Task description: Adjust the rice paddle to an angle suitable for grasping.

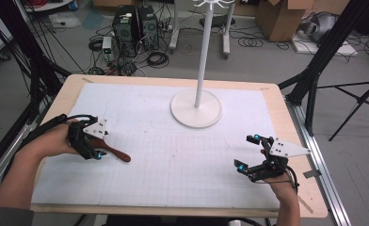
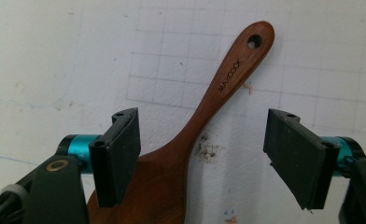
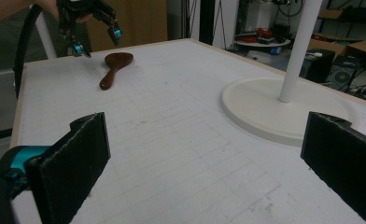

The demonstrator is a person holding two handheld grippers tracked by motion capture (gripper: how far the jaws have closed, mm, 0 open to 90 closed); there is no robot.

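Left tongs (image 1: 94, 141) above the wooden spatula (image 1: 116, 153) at the table's (image 1: 286, 117) left side, jaws apart and not pressing on it. In the left gripper view the spatula (image 2: 204, 107) lies flat on the white grid mat (image 2: 55, 56): blade under the left jaw, handle with hanging hole pointing away, right jaw clear. Right tongs (image 1: 248, 151) near the right edge, jaws wide, nothing between them. White stand base (image 1: 196, 108) sits far-centre, well apart from both.

left gripper (image 1: 91, 141): jaws apart, pointing down | right gripper (image 1: 248, 151): jaws wide apart, level
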